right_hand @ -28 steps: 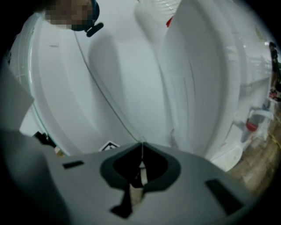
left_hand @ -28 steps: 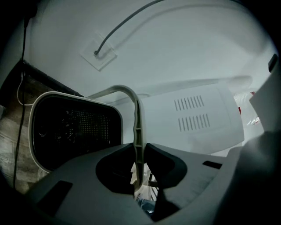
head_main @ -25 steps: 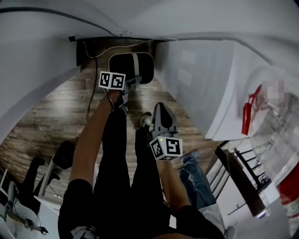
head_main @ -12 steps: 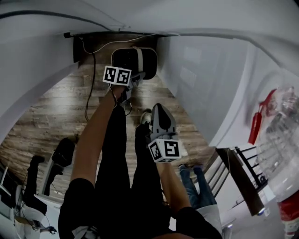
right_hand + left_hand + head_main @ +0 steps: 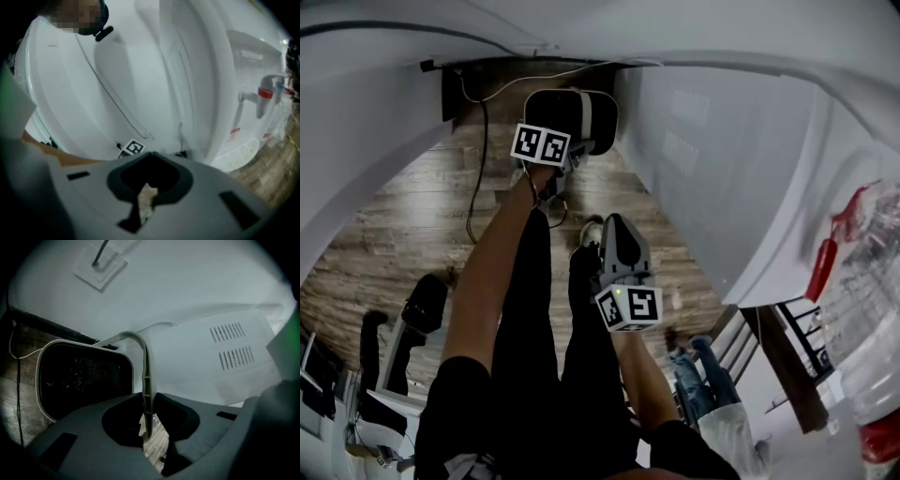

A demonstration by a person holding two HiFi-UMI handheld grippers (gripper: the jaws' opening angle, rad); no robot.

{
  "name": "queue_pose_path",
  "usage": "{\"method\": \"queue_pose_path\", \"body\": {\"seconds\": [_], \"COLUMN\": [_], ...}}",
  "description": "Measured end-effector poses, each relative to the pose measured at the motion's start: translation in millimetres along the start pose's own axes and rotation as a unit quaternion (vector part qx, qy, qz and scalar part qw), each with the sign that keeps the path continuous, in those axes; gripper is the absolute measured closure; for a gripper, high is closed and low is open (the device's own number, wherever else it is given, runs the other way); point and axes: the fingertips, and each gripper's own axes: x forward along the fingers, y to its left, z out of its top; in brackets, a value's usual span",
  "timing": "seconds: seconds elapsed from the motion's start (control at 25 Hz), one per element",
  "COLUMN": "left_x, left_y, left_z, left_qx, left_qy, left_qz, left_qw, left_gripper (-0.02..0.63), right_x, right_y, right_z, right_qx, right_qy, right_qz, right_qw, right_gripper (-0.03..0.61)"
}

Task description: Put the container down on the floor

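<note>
My left arm [image 5: 492,272] reaches to the upper centre of the head view, and my left gripper [image 5: 146,420] is pinched on a thin handle [image 5: 146,376]. My right arm [image 5: 645,373] sits lower, mid-frame. My right gripper [image 5: 145,199] tilts downward, jaws drawn nearly together, nothing between them.

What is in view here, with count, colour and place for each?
black container with pale rim and handle: one, black and off-white, held by left gripper.
wood-look plank floor: one, grey-brown, below.
black cable: one, black, running onto floor, upper left.
white water dispenser with red tap: one, white, right.
black chair: one, black, lower left.
second person in blue jeans: one, lower right.
left gripper: one, grey, shut on container handle.
right gripper: one, grey, shut, empty.
own legs: two, black trousers, centre.
</note>
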Motion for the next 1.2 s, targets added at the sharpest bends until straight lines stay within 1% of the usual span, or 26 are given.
{"method": "queue_pose_path", "body": {"seconds": [0.28,0.44,0.56,0.76,1.0,1.12,1.2], "left_x": [11,18,21,25,30,32,35], "left_y": [8,6,8,8,8,8,6], "left_z": [1,0,-3,-1,2,3,-1], "left_qx": [-0.005,-0.008,-0.011,-0.014,-0.007,-0.017,-0.017], "left_qy": [-0.007,0.001,0.004,-0.002,0.003,-0.002,0.007], "left_qz": [0.003,0.003,0.001,-0.002,0.013,0.01,0.008], "left_qw": [1.0,1.0,0.9999,0.9999,0.9999,0.9998,0.9998], "left_gripper": [0.513,0.512,0.511,0.511,0.5,0.499,0.49], "right_x": [-6,-7,-6,-7,-6,-6,-6], "right_y": [-8,-12,-13,-17,-20,-20,-20], "right_z": [-13,-17,-18,-19,-22,-21,-22], "right_qx": [0.0,0.003,0.007,0.019,0.017,0.017,0.016], "right_qy": [0.012,0.016,0.016,0.014,0.018,0.019,0.02], "right_qz": [-0.009,-0.013,-0.017,-0.028,-0.033,-0.035,-0.036], "right_qw": [1.0,1.0,1.0,0.999,0.999,0.999,0.999], "right_gripper": [0.545,0.545,0.545,0.545,0.545,0.545,0.545]}}
